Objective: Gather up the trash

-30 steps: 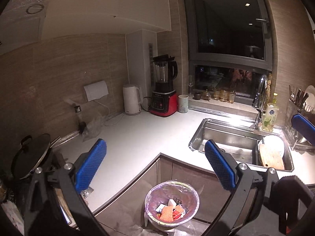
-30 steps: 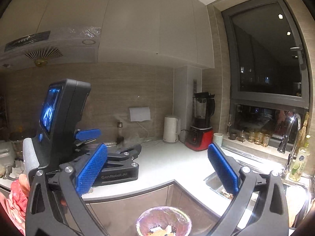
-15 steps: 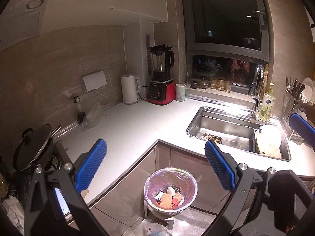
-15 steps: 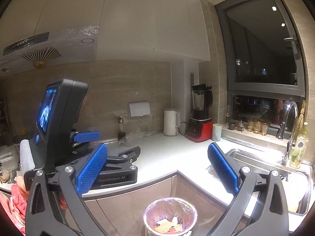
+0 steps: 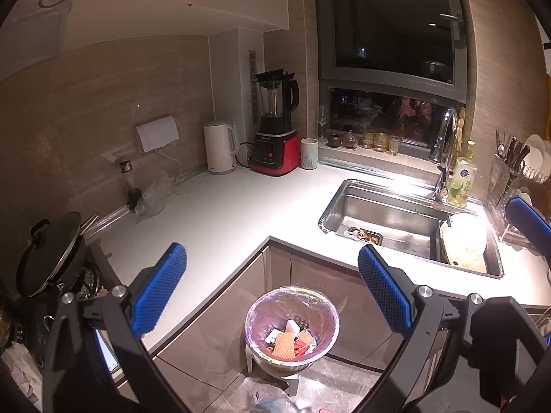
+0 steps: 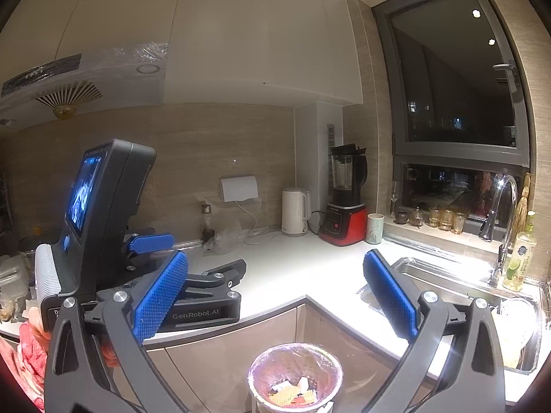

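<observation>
A round trash bin (image 5: 292, 330) lined with a clear bag stands on the floor in the corner of the L-shaped counter; orange, red and white scraps (image 5: 287, 342) lie inside. The same trash bin (image 6: 295, 377) appears low in the right wrist view. My left gripper (image 5: 272, 289) hangs open above it, blue pads wide apart, nothing between them. My right gripper (image 6: 275, 296) is open too and holds nothing. The left gripper's body (image 6: 113, 241) with its lit screen shows at the left of the right wrist view, over the counter edge.
White counter (image 5: 220, 220) carries a kettle (image 5: 220, 151), a red blender (image 5: 275, 137), a cup and a crumpled clear bag (image 5: 151, 199). Steel sink (image 5: 406, 220) holds food scraps and a cutting board. A lidded pot (image 5: 51, 247) sits far left; a dish rack far right.
Both grippers have pulled back and risen from the counter, so the bin and floor show more fully. Both stay open and hold nothing.
</observation>
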